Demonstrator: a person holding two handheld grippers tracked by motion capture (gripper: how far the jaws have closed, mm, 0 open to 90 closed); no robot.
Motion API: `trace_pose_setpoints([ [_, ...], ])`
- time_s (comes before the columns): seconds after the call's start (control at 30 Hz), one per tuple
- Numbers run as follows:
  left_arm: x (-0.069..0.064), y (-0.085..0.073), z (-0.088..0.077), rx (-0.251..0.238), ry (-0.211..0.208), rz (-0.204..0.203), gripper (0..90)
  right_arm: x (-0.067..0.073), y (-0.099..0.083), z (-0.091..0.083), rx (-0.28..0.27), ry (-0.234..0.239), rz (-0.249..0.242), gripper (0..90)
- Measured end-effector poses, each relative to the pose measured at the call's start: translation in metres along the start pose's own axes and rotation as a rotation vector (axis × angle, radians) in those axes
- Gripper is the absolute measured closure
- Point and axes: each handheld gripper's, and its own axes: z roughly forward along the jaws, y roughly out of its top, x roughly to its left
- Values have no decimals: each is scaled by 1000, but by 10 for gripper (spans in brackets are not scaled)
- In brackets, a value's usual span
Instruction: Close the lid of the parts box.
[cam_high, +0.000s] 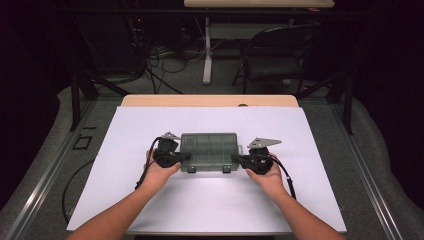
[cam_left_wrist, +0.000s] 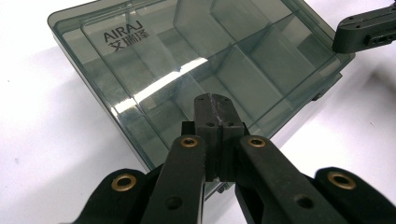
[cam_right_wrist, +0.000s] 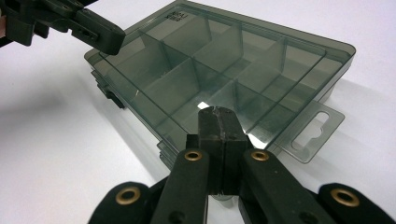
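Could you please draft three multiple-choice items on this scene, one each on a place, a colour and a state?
1. Where is the compartment box?
A. on the white sheet, between the two grippers
B. on the chair
C. on the floor

2. What colour is the box?
A. bright red
B. smoky translucent grey
C. solid yellow

3. How do the jaws of the left gripper and the right gripper stand?
A. both wide open
B. one open
C. both shut

Answers: 1 A, the high view shows it on the sheet with a gripper at each end. 2 B, its dividers show through the lid. 3 C, each gripper view shows its pads pressed together.
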Motion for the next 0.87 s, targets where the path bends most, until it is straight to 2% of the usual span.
trace_pose_setpoints([
  [0.17, 2, -1, -4, -5, 6, -14, 900, 0, 2, -4, 0, -11, -5, 895],
  [0.3, 2, -1, -12, -27, 8, -25, 830, -1, 4, -12, -24, -29, -1, 831],
  [0.33, 2, -2, -15, -37, 20, -22, 820, -1, 5, -14, -22, -36, -8, 818],
  [0.47, 4, -8, -23, -60, 29, -20, 702, 0, 4, -22, -13, -53, -22, 689],
  [0.57, 8, -16, -32, -101, 47, -31, 607, 1, 2, -28, -10, -83, -23, 589],
  [0.63, 12, -22, -36, -110, 61, -38, 569, 3, 0, -30, -7, -104, -30, 529],
  [0.77, 22, -34, -47, -130, 114, -42, 491, 4, -5, -36, -5, -144, -35, 481],
  [0.87, 30, -46, -56, -167, 124, -43, 457, 2, -9, -41, -3, -171, -26, 471],
])
